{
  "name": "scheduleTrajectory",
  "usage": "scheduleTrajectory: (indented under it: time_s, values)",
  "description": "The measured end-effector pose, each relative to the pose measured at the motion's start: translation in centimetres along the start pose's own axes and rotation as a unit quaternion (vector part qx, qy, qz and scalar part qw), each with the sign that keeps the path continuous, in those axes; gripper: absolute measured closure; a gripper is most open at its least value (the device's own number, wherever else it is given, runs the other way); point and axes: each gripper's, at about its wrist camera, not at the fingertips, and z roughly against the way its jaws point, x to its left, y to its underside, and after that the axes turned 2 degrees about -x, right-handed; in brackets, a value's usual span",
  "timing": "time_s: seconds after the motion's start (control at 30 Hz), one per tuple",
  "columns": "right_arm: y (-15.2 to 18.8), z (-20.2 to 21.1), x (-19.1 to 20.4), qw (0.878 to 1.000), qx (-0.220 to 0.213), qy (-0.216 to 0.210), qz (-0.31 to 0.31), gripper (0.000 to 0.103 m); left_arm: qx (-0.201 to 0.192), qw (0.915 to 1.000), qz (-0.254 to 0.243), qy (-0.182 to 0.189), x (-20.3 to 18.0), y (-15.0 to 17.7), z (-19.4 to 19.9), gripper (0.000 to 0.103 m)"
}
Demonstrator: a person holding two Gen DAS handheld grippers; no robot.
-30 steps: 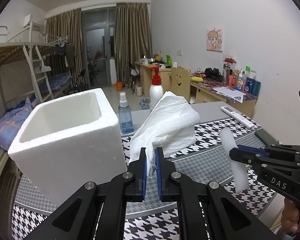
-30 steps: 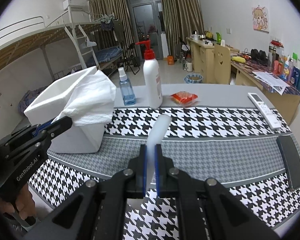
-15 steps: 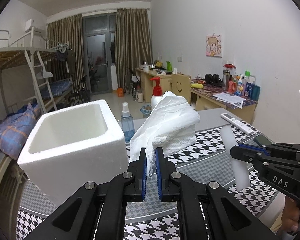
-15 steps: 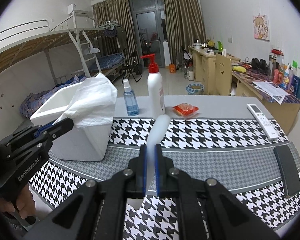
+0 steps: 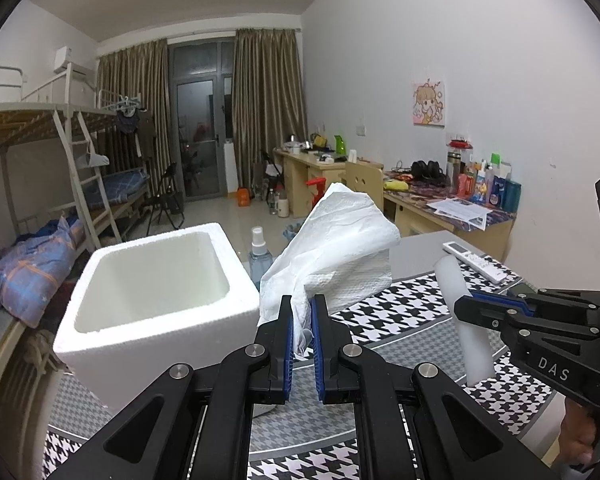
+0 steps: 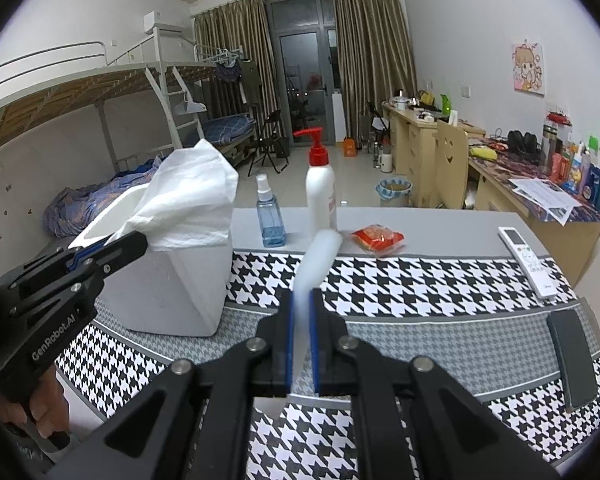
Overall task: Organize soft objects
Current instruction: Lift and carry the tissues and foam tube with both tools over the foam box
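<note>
The left tongs [image 5: 300,320] are clamped shut on a crumpled white paper towel [image 5: 336,248], held up just beside the open white foam box [image 5: 156,280] on the table with the black-and-white houndstooth cloth [image 6: 420,280]. The right tongs [image 6: 300,312] pinch a soft white foam stick [image 6: 320,256] above the cloth. Released short of the opening, the light towel could drape over the rim and slide outside.

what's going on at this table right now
A person holds a claw in each hand over the houndstooth table mat. The left claw is shut on a crumpled white paper towel; the right claw is shut on a white foam stick. Both hang beside the open white foam box, which looks empty.
</note>
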Motion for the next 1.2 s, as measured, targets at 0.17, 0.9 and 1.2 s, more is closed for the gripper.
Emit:
scheduleTrajectory:
  time_s: [0.17, 0.9, 1.2]
  values:
    - [-0.6, 0.4, 0.5, 1.0, -0.014, -0.006, 0.007, 0.093, -0.009, 1.0, -0.001, -0.004, 0.2, -0.4, 0.4, 0.094]
    - [-2.2, 0.4, 1.7, 0.999, -0.037, -0.018, 0.027, 0.093, -0.027, 0.9991, -0.003, -0.032, 1.0, -2.1, 0.9, 0.094]
    - [-2.8, 0.4, 2.2, 0.998, -0.042, -0.022, 0.031, 0.093, -0.034, 0.9988, 0.004, -0.035, 2.0, -2.4, 1.1, 0.094]
